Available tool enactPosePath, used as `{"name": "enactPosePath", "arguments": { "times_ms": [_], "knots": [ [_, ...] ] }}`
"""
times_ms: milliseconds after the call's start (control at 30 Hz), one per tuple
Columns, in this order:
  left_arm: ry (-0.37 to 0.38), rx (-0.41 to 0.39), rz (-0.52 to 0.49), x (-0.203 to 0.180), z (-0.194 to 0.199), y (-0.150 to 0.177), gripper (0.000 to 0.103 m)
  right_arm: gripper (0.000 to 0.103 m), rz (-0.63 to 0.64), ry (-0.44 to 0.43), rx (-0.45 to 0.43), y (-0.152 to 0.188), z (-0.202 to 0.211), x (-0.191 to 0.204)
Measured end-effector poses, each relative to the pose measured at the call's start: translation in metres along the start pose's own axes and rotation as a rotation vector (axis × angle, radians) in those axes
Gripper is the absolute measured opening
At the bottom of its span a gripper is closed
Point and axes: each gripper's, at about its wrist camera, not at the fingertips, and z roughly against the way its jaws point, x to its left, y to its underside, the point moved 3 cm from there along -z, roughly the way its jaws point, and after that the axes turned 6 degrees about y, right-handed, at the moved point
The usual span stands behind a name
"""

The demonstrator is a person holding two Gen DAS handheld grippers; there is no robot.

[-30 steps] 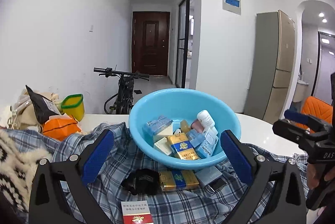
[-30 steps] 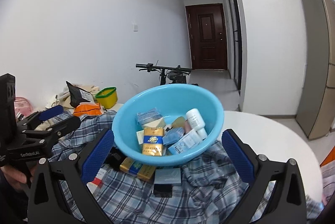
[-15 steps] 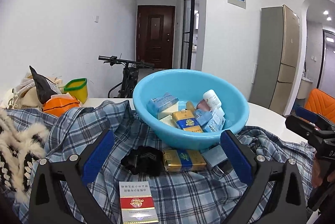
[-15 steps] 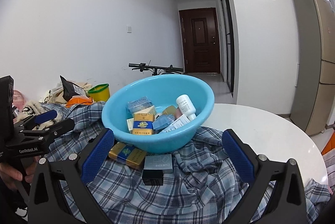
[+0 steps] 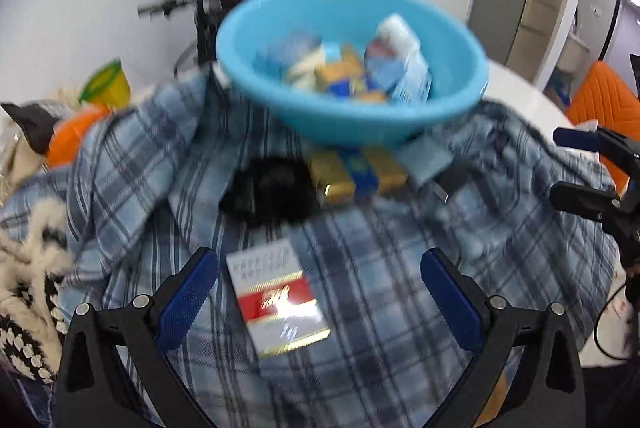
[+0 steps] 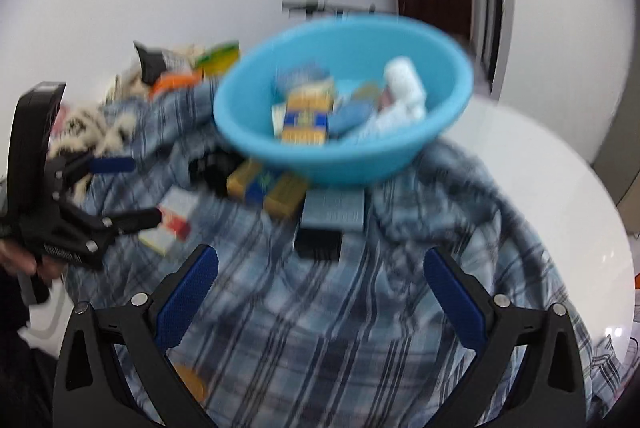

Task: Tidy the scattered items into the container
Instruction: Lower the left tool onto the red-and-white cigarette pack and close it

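blue basin (image 5: 352, 112) at 12 o'clock on plaid cloth (image 5: 400, 308), holding blurred boxes and white bottle (image 6: 404, 88) | red-white pack (image 5: 276, 300) between left gripper (image 5: 320, 296) fingers, spread, untouched | right gripper (image 6: 320, 292) fingers spread, empty | gold-blue box (image 5: 356, 176) just below basin

Both views look forward and downward along their own open fingers onto a plaid cloth (image 5: 360, 328), from close above it. The left wrist view sits nearer the cloth's left side, with the blue basin (image 5: 352, 60) at upper centre and the right gripper (image 5: 576, 168) at its right edge. The right wrist view shows the same basin (image 6: 344, 92) at upper centre, the left gripper (image 6: 136, 188) at mid-left, and white table (image 6: 560, 188) at right.
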Motion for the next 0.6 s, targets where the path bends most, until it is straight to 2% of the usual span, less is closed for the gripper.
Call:
{"name": "enactPosePath", "arguments": {
  "times_ms": [167, 367, 600],
  "knots": [
    [-0.042, 0.049, -0.022, 0.011, -0.016, 0.007, 0.103, 0.103, 0.037, 0.018, 0.006, 0.003, -0.01, 0.005],
    [-0.091, 0.122, -0.046, 0.022, -0.063, 0.005, 0.102, 0.102, 0.022, -0.019, 0.02, 0.003, -0.018, 0.012],
    [-0.047, 0.15, -0.058, 0.025, -0.077, 0.006, 0.101, 0.102, 0.005, 0.008, 0.025, 0.009, -0.02, 0.002]
  ]
}}
